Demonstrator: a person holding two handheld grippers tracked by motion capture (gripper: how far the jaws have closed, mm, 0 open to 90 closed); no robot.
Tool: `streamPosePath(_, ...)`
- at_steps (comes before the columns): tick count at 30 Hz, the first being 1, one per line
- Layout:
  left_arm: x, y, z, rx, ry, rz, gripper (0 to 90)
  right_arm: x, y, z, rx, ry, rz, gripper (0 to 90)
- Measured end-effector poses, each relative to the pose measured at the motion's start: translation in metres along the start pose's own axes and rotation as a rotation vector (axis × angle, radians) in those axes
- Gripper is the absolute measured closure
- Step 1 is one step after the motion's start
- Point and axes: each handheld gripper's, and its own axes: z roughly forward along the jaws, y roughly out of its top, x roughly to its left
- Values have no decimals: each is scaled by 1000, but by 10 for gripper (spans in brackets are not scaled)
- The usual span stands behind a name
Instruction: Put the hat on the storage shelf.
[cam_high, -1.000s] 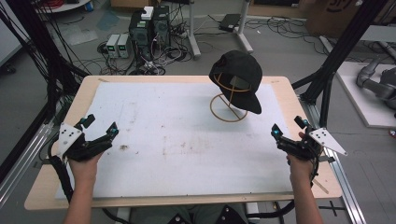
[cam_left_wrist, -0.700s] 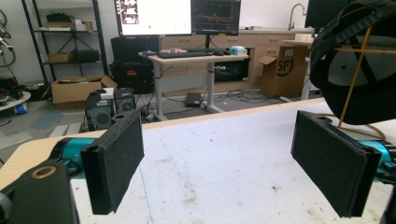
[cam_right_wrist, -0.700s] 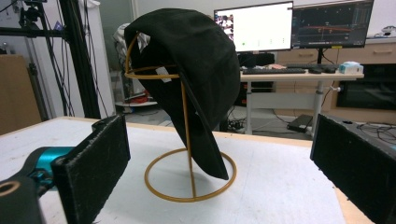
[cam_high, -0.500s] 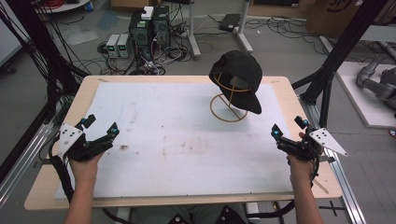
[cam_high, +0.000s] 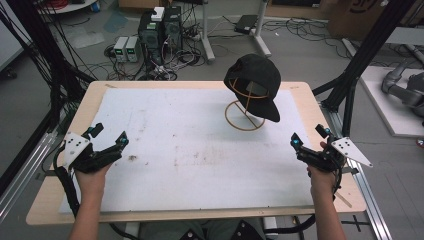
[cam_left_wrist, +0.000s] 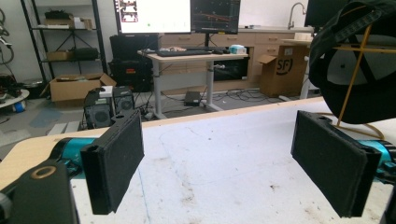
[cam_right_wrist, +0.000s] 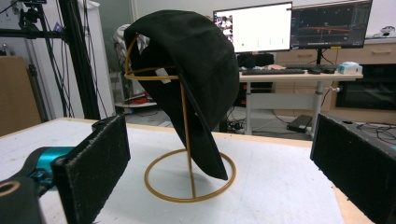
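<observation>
A black cap (cam_high: 255, 80) hangs on a gold wire stand (cam_high: 244, 112) at the back right of the white mat (cam_high: 190, 145). In the right gripper view the cap (cam_right_wrist: 196, 70) droops over the stand (cam_right_wrist: 189, 179), straight ahead of my open right gripper (cam_right_wrist: 219, 172), well short of touching. In the high view my right gripper (cam_high: 310, 140) rests near the table's right edge. My left gripper (cam_high: 107, 137) sits open at the left edge with nothing between its pads (cam_left_wrist: 114, 165); the cap (cam_left_wrist: 359, 60) shows far off to its right.
The wooden table (cam_high: 95, 95) carries the stained white mat. Black frame posts (cam_high: 360, 55) stand at the right and left sides. Computer boxes and cables (cam_high: 160, 30) lie on the floor behind. Desks with monitors (cam_right_wrist: 289, 30) stand beyond the table.
</observation>
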Motion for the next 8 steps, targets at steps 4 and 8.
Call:
streamPosePath(4, -1, 0, 0, 1, -5, 1, 173, 0, 0, 0, 0, 1, -1, 42)
streamPosePath(8, -1, 0, 0, 0, -7, 1, 173, 0, 0, 0, -2, -2, 7, 42)
